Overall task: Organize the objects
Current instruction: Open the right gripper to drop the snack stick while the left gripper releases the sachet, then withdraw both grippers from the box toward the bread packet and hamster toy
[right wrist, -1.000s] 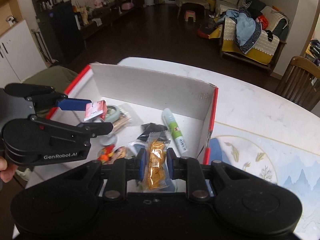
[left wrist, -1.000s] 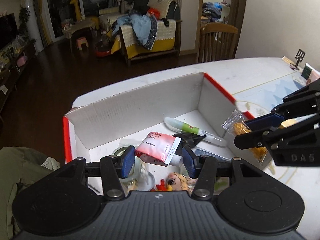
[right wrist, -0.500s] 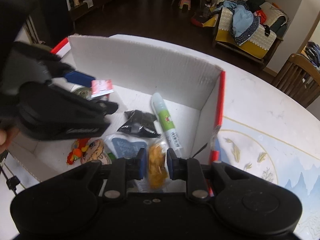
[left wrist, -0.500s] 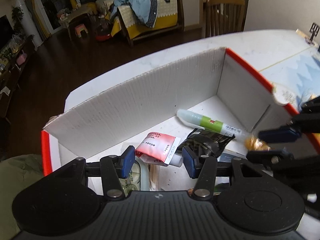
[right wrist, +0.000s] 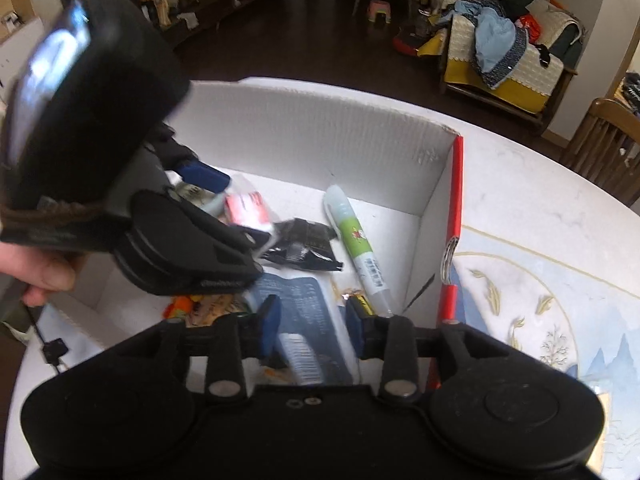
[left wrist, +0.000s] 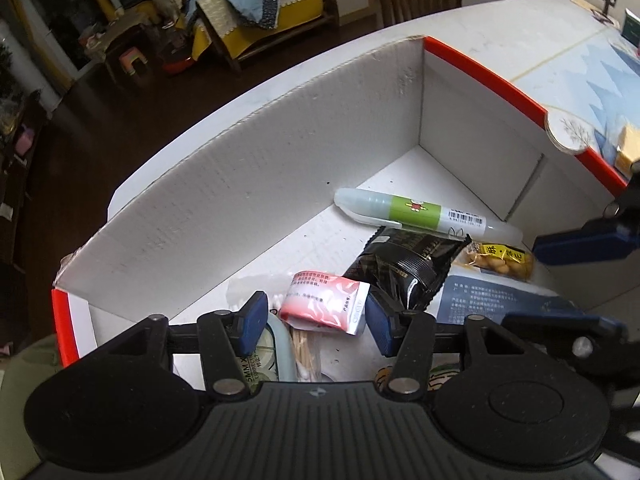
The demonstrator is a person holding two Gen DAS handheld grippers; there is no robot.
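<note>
A white cardboard box (left wrist: 240,184) with red edges (right wrist: 456,216) sits on the table. My left gripper (left wrist: 316,320) is open low inside it; a red-and-white sachet (left wrist: 324,306) lies loose between its jaws. My right gripper (right wrist: 312,326) is open over the box's near right corner. The clear bag of yellow snacks (left wrist: 500,260) lies on the box floor by the right gripper's pads (left wrist: 580,240). A green-labelled pen (left wrist: 420,212) (right wrist: 360,248) and a black packet (left wrist: 408,264) (right wrist: 304,244) lie in the box.
A dark blue packet (right wrist: 308,304), cotton swabs (left wrist: 306,354), a tape roll (left wrist: 260,360) and a small orange toy (right wrist: 184,304) also lie in the box. A blue patterned mat (right wrist: 540,320) covers the table right of the box. A hand (right wrist: 44,276) holds the left gripper.
Both grippers moved down into the box and opened. The left let go of the red-and-white sachet; the right let go of the snack bag, which now lies on the box floor.
</note>
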